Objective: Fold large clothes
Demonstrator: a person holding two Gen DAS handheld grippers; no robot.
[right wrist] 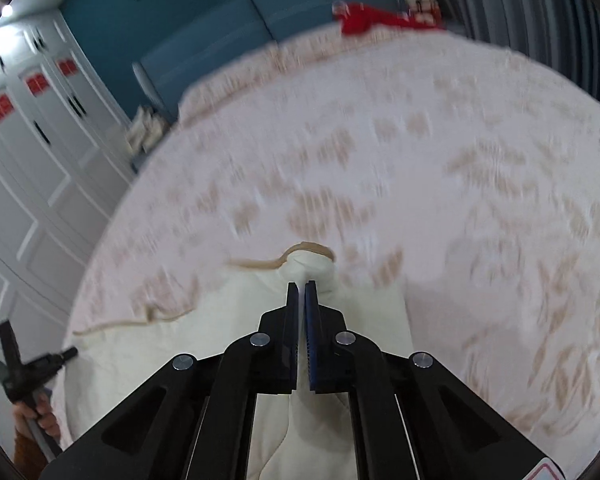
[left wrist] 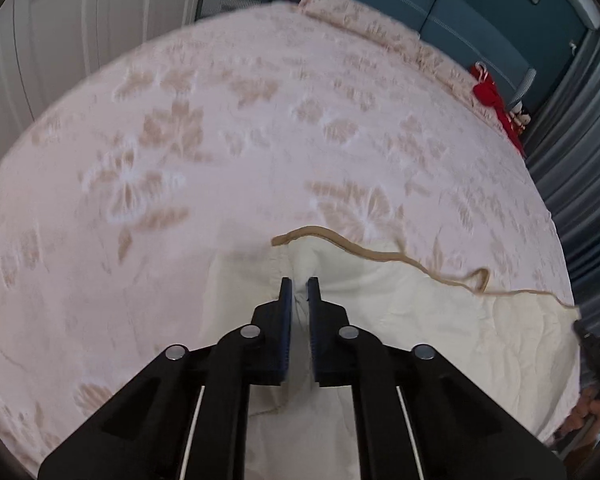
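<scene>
Left gripper: jaws are pressing together on a pinch of the cream quilted garment, cloth bunching between the blue pads.
Garment: it is lying on the floral bedspread at the near edge, its tan trim snaking slack between the two held points.
Right gripper: jaws are pinching the garment's raised corner, just below the trim.
Background: a red item is sitting at the far edge of the bed, well apart.
Risk, grip: both bites are looking shallow; a quick lift could be pulling the cloth free.
Risk, fold: slack trim is sagging between grippers; uneven hand travel would be skewing the fold line.
</scene>
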